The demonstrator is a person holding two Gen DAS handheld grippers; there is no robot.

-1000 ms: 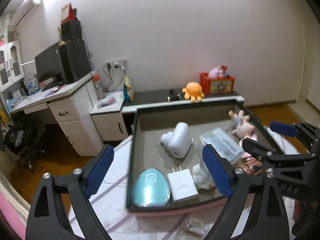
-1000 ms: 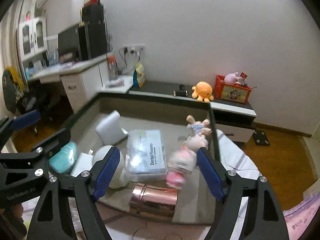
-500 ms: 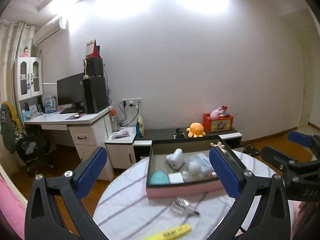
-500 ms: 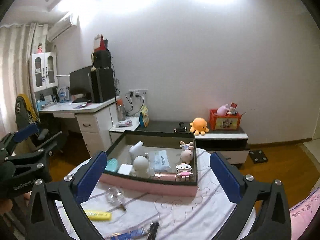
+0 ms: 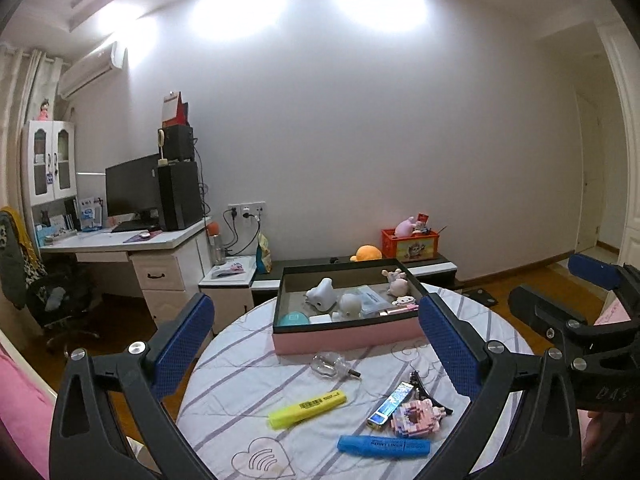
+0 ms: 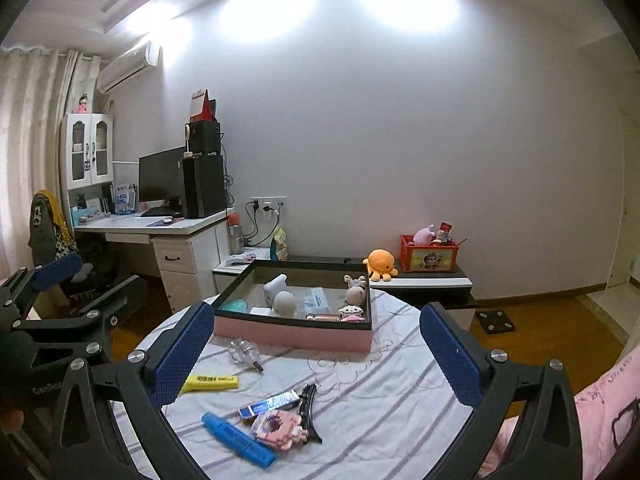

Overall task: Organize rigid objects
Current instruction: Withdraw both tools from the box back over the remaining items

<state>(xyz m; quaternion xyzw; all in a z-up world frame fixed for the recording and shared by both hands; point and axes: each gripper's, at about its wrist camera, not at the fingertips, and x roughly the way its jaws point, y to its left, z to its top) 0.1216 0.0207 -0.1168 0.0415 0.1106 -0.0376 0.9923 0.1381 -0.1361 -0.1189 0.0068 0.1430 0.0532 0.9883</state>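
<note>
Left wrist view: the left gripper (image 5: 316, 340) has its blue-padded jaws spread as wide as they go, having just been opening, and nothing sits between them. It hangs over the near side of a round table (image 5: 248, 344) covered in a white cloth with purple stripes. Toward the far edge of that table stands a pink tray (image 5: 348, 336) with dark inner walls — it holds a teal case (image 5: 294, 319), a white charger (image 5: 320, 319), a white bottle-shaped thing lying on its side, a white round figure, a clear packet, a small bunny figure (image 5: 396, 282) and a pink tube along the front wall.

Loose things lie on the cloth in front of the tray: a clear glass bulb with a dark tip (image 5: 332, 366), a yellow marker (image 5: 307, 408), a blue marker (image 5: 383, 446), a slim blue-and-silver stick (image 5: 390, 404), a pink block toy (image 5: 416, 418) touching that stick, and a black hair clip (image 5: 420, 386) just beside it.

From the right wrist view, the right gripper (image 6: 316, 356) is likewise fully spread after just opening and holds nothing. It is well apart from the tray (image 6: 292, 334), with the same loose things lying near its fingers. Each gripper shows at the edge of the other's view — both are held level with each other, side by side.
</note>
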